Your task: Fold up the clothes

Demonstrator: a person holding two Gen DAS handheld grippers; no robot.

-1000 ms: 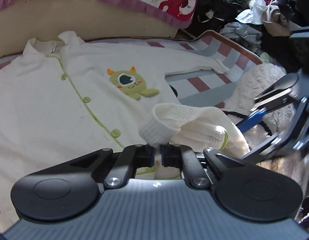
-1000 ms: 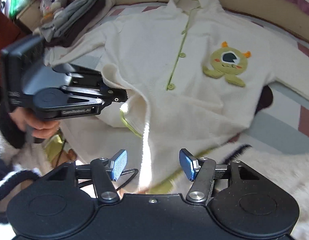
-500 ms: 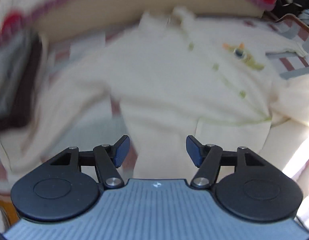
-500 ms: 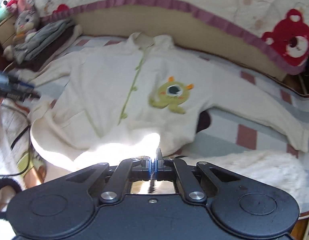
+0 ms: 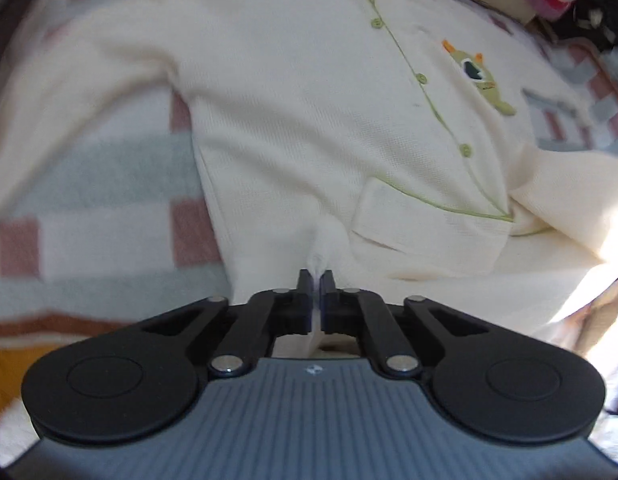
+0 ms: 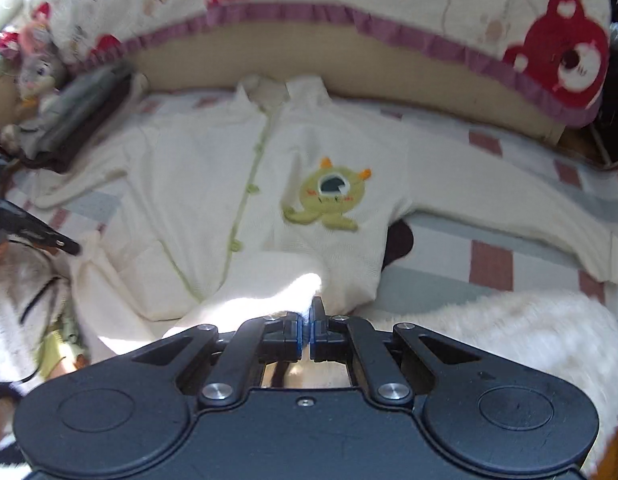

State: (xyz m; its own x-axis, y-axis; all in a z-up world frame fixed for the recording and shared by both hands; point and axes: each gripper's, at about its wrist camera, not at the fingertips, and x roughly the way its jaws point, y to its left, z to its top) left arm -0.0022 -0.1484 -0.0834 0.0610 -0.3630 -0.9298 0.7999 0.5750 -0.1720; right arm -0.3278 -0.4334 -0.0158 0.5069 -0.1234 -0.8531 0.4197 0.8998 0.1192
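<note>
Romper [image 5: 309,128] in cream knit lies spread face up on the bed [image 5: 89,184], collar toward the headboard [image 6: 349,60] and lower end toward the cameras. Green buttons [image 5: 420,77] run down a green-piped front, and a one-eyed green monster patch [image 6: 329,196] with orange horns sits on the chest. In the right wrist view one sleeve [image 6: 509,212] stretches flat across the checked sheet toward the right, its cuff near a white fluffy blanket [image 6: 509,320]. The other sleeve reaches out toward a stack of dark folded clothes [image 6: 85,116] at the left, beside a plush toy [image 6: 37,68].

The left claw [image 5: 316,280] is pressed together on a small peak of the romper's cloth at its lower edge, just below a folded-over flap edged in green; the fabric rises to a point between the pads. The right claw [image 6: 313,312] is likewise closed, pinching a sunlit bunch of the romper's lower part, which is lifted into a ridge in front of it. In the right wrist view the tip of the left claw [image 6: 65,245] shows at the left edge, touching a raised fold of the same garment.

A bear-print quilt [image 6: 557,56] with a purple frill hangs over the headboard. A dark patch [image 6: 399,240] shows beside the romper's side, under the right sleeve; what it is cannot be told.
</note>
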